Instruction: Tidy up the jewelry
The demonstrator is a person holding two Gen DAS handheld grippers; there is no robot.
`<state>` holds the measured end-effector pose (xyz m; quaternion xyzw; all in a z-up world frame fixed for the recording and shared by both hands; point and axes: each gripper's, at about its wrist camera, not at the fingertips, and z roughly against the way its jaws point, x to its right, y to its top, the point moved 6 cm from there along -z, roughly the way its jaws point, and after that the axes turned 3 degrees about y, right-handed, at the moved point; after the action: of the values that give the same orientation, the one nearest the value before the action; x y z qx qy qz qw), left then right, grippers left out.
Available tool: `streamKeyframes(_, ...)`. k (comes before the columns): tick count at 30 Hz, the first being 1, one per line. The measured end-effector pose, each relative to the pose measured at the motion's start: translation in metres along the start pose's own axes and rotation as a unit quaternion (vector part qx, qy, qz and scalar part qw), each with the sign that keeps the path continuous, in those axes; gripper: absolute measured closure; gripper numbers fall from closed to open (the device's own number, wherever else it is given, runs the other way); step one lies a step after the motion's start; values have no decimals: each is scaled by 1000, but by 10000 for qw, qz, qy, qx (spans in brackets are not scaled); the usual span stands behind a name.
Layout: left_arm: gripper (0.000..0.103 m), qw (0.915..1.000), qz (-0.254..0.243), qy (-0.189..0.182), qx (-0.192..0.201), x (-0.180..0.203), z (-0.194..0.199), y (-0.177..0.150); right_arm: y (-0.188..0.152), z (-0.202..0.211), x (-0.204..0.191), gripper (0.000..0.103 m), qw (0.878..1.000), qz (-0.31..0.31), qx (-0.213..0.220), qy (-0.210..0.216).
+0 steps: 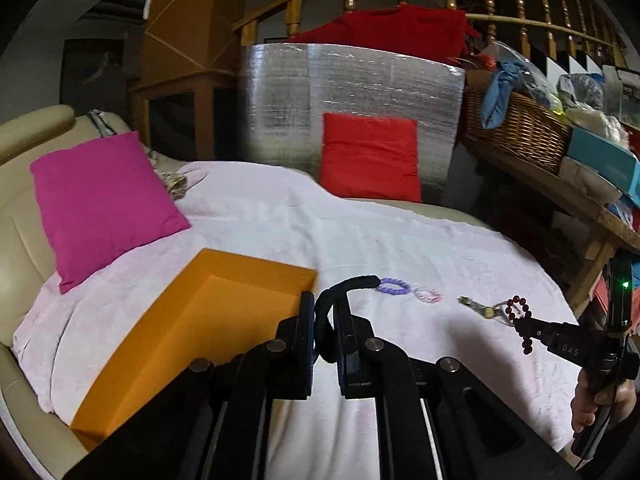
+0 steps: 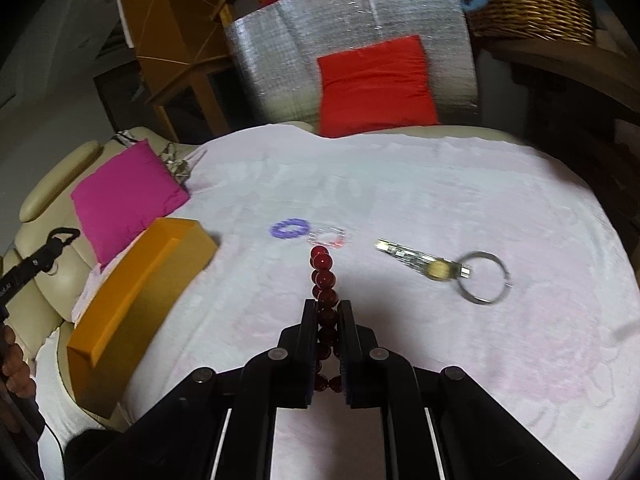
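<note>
Pink cushion (image 1: 102, 204) at far left, leaning on the beige sofa (image 1: 24, 140), its lower corner on the white sheet (image 1: 360, 232). Open orange box (image 1: 192, 320) next, on the sheet's left part. Left gripper (image 1: 324, 320) just right of the box, above the sheet, jaws nearly closed, pinching a black band (image 1: 344, 292) that loops up and curls right. Beyond it on the sheet: purple bracelet (image 1: 394, 286), then clear pink bracelet (image 1: 428, 295) just beside it, apart from the box. Further right a gold watch (image 2: 424, 262) lies flat with a silver bangle (image 2: 484, 278) around its right end. Right gripper (image 2: 325, 312) jaws narrowed onto a red bead bracelet (image 2: 323, 276), held up off the sheet, beads sticking out past the tips. Red cushion (image 1: 370, 158) at back against a silver panel (image 1: 352, 80); wicker basket (image 1: 516, 128) far right.
</note>
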<state>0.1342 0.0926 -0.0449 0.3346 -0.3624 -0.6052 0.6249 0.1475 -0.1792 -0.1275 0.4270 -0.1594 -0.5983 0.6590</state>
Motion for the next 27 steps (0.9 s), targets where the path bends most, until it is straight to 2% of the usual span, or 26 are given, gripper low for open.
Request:
streamKeyframes(11,94,9971,310,540,-444,-77,-15,-36,-7,-50,-80,92,9975,362,-280,529)
streamKeyframes(17,94,9934,490,823,-632,-119,-22,-54,-14,-52,-119,92,9956,432,-323,762)
streamKeyframes(20,94,9919,591,871,-716,-134,-26,-61,-12,-51,-143,92,9938,506,-344,925)
streamKeyframes(27,94,9872,677,960,-1075,-157,-37,-83,-1,-76,-218,92,9861,599,-765,1345)
